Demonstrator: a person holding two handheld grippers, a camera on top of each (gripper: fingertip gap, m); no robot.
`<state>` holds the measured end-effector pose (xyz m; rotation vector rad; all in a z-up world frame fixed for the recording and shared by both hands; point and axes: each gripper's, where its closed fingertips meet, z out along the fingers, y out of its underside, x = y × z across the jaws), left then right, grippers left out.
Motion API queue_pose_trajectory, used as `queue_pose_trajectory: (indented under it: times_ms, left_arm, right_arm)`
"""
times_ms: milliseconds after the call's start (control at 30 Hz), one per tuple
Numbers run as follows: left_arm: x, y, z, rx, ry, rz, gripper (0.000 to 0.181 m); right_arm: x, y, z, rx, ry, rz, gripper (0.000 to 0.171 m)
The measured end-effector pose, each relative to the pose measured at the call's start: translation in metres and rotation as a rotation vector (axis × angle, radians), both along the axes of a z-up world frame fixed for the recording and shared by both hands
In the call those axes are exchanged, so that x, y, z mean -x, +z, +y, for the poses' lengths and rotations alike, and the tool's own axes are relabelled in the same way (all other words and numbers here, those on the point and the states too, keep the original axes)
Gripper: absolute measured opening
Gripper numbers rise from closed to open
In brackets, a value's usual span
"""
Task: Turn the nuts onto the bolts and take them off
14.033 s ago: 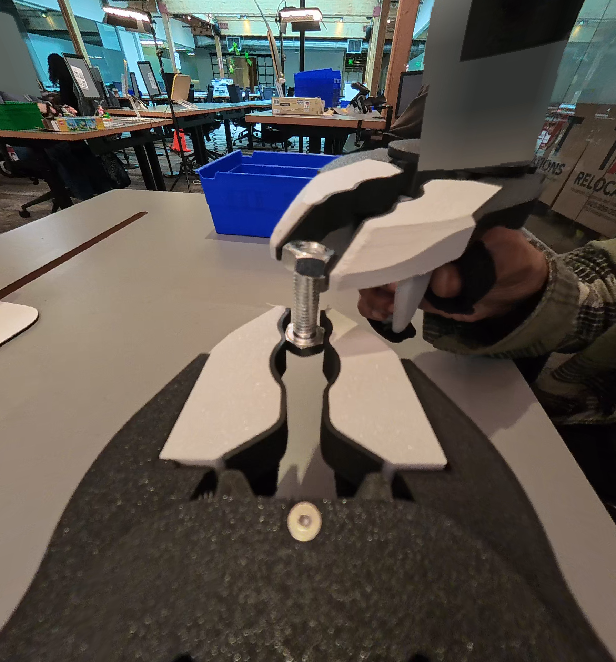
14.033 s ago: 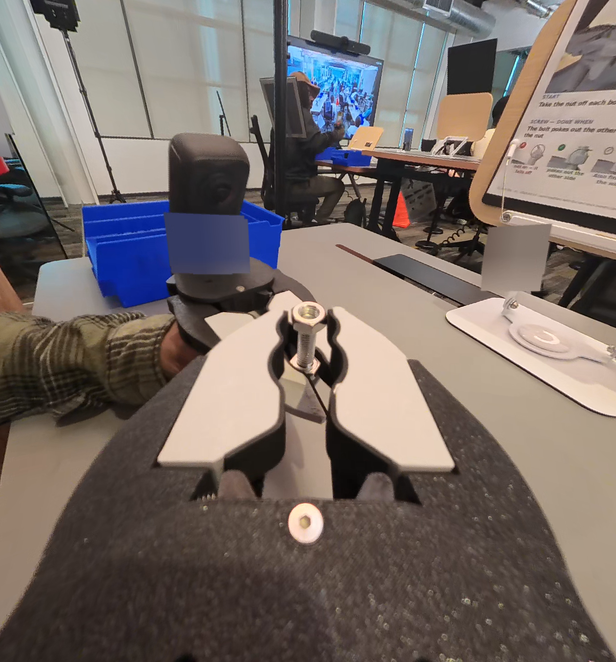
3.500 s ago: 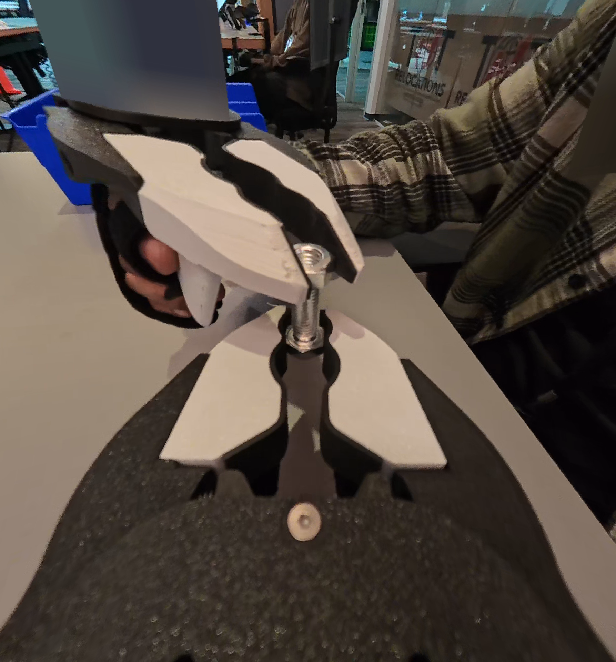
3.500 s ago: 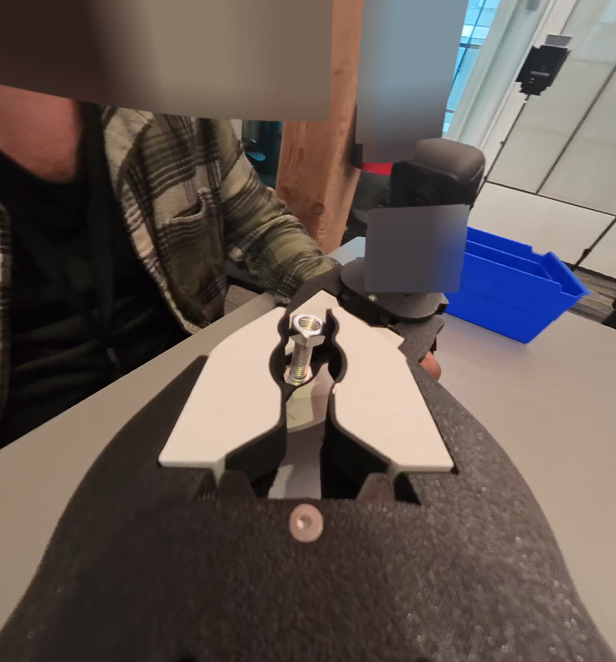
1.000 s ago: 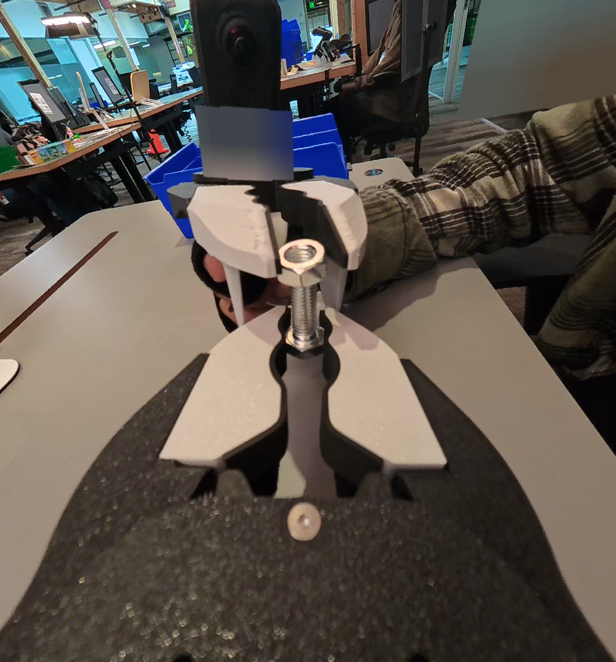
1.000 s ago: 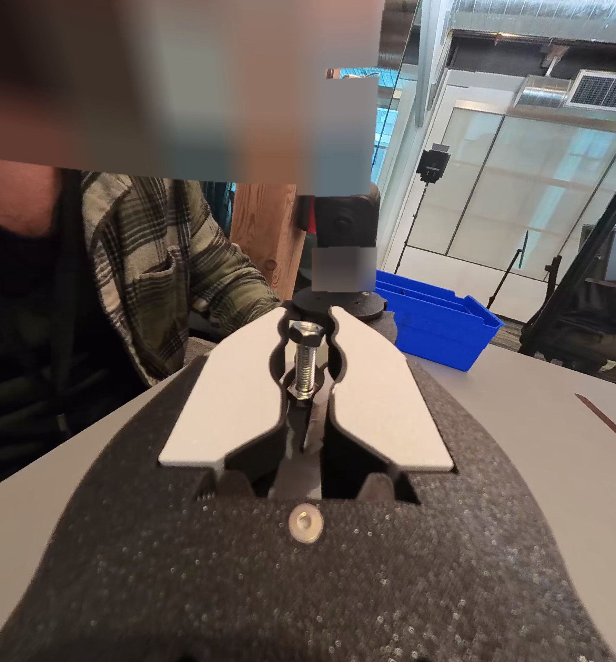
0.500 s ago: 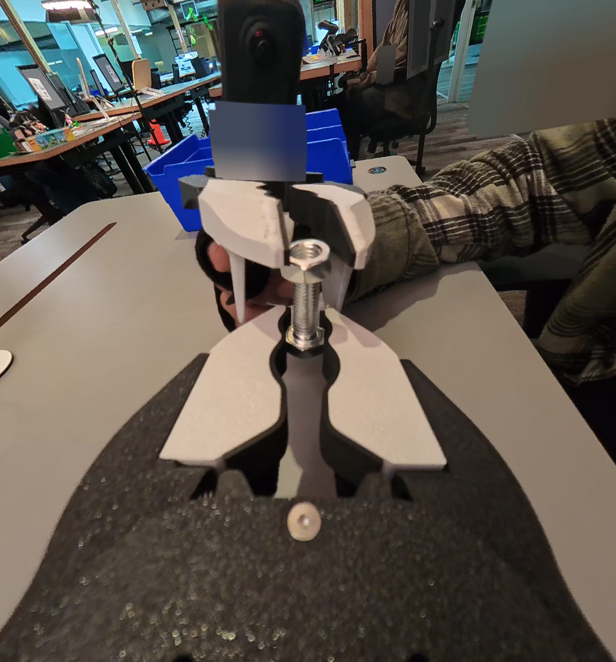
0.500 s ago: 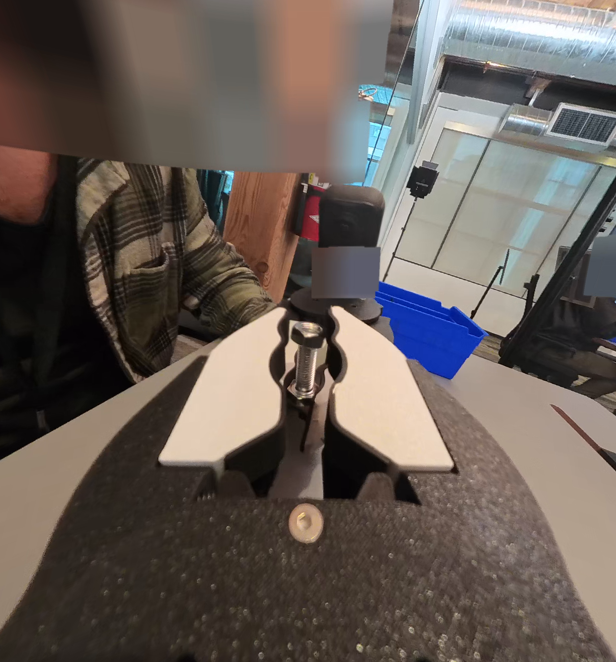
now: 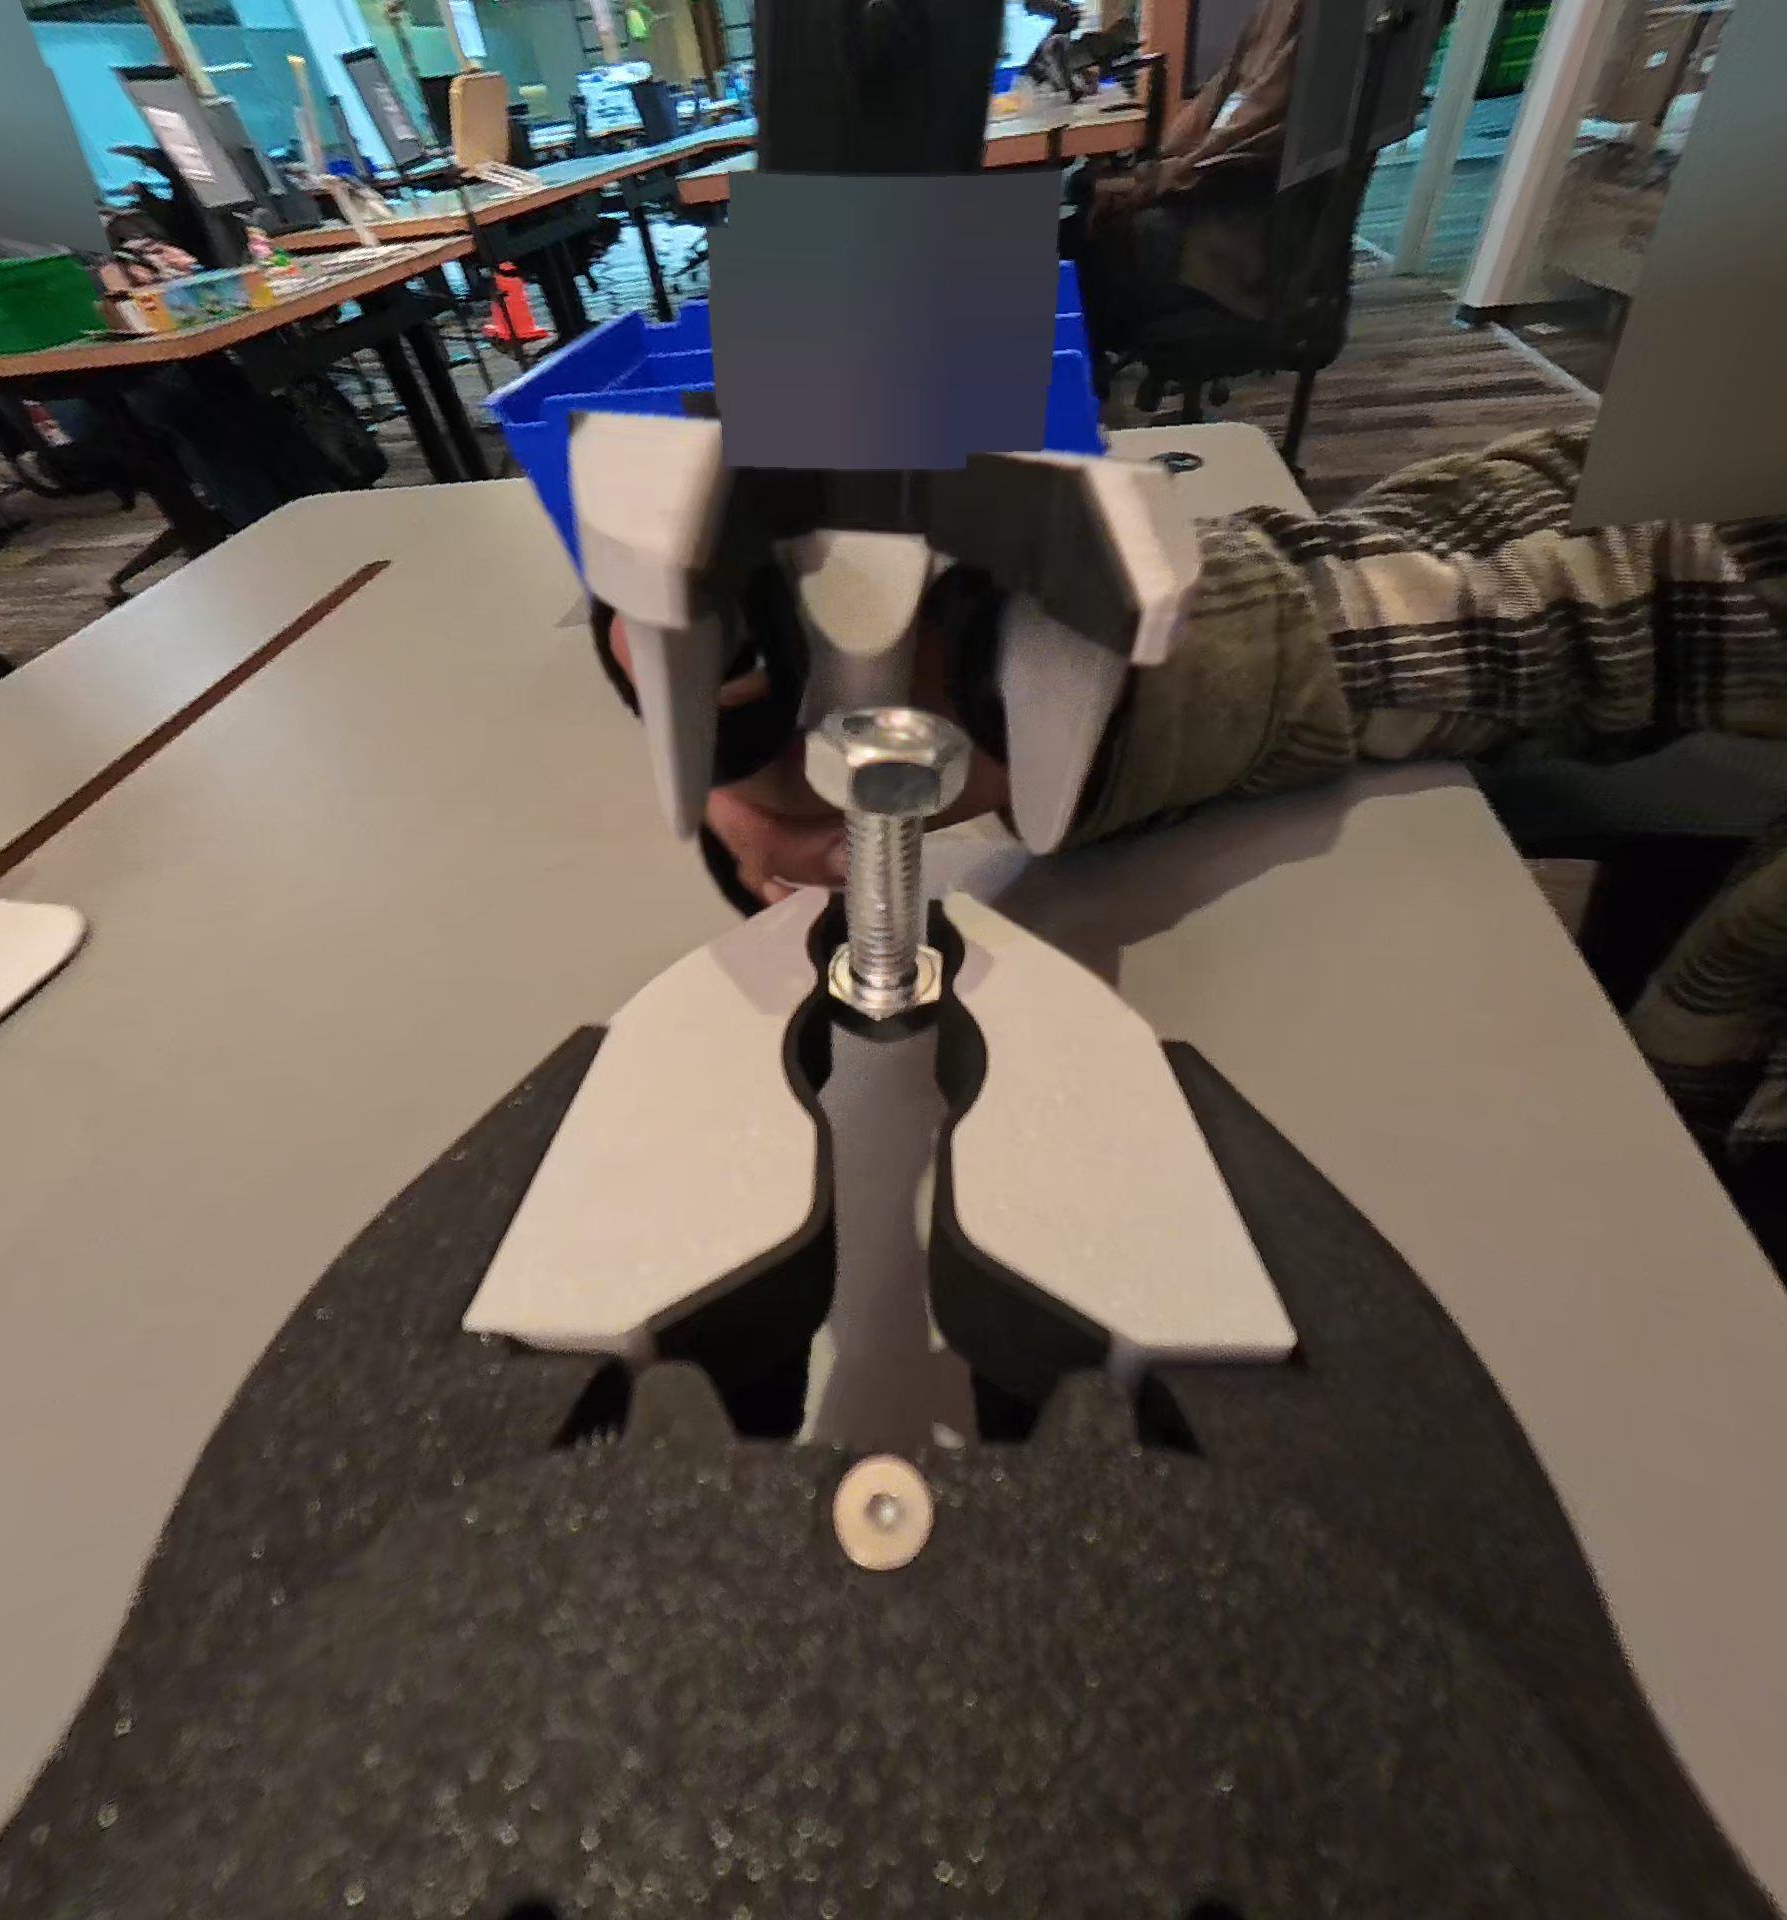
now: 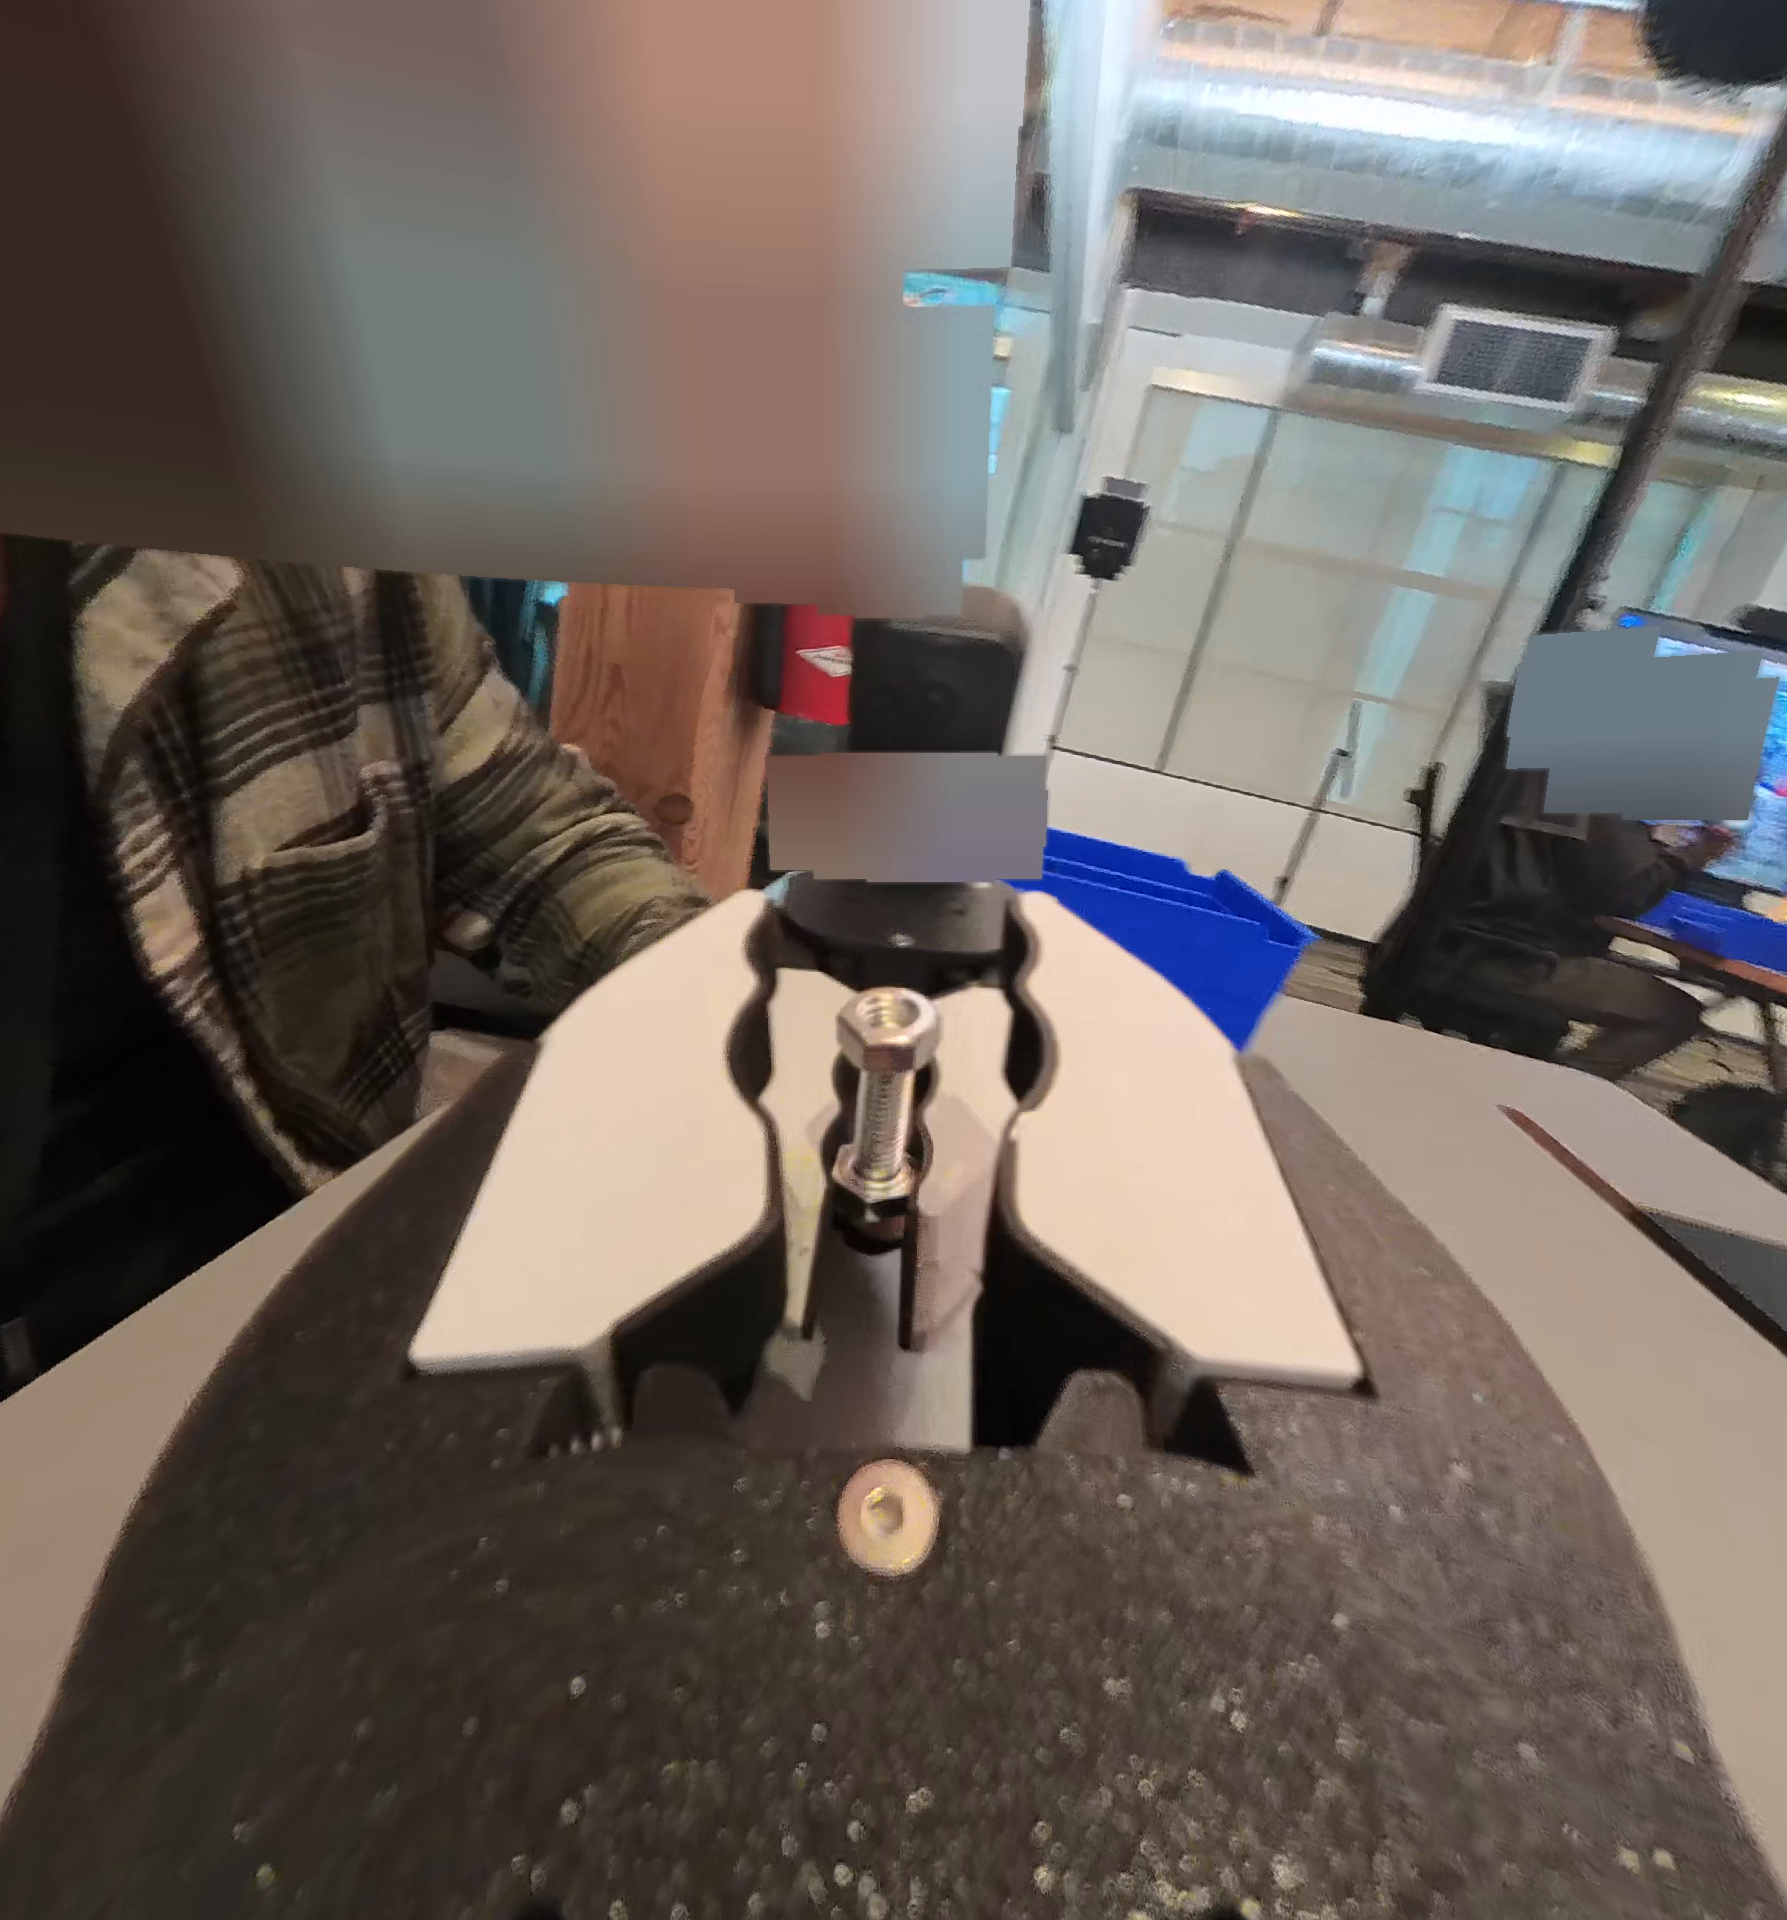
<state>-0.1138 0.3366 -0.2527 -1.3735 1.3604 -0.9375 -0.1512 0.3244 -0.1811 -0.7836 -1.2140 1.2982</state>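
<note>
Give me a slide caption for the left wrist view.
Left gripper clamps bolt upright; right gripper open behind the nut.

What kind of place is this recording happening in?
Probably an open-plan office or lab workspace: rows of wooden-topped desks with monitors, a blue plastic storage bin on the grey table, and exposed silver ceiling ducts.

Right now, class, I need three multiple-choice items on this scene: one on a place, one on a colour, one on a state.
1. The nut is: A on the table; B at the bolt's free end; C in the bin.
2. The bin on the table is: A blue; B red; C yellow.
3. The right gripper is: A shut on the nut; B open; C out of view.
Key: B, it caps the bolt's far end; A, its walls are blue; B, its fingers stand apart, clear of the nut.
</note>
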Motion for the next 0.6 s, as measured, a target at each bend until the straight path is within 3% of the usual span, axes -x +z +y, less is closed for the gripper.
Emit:
queue_pose_trajectory:
  times_ms: [133, 200, 367, 600]
  left_arm:
    - [0.012, -0.003, 0.031, -0.014, 0.202, 0.036, 0.015]
    - [0.020, -0.005, 0.043, 0.025, 0.289, 0.037, 0.015]
    - [0.026, -0.008, 0.054, 0.174, 0.337, -0.005, 0.015]
    - [0.028, -0.006, 0.053, 0.287, 0.310, -0.059, 0.015]
  right_arm:
    - [-0.004, 0.005, 0.036, 0.149, -0.228, -0.010, 0.050]
    - [-0.004, 0.000, 0.052, 0.181, -0.404, -0.069, 0.046]
    - [0.003, -0.011, 0.073, 0.236, -0.729, -0.156, 0.048]
    - [0.021, -0.027, 0.075, 0.376, -0.762, -0.238, 0.043]
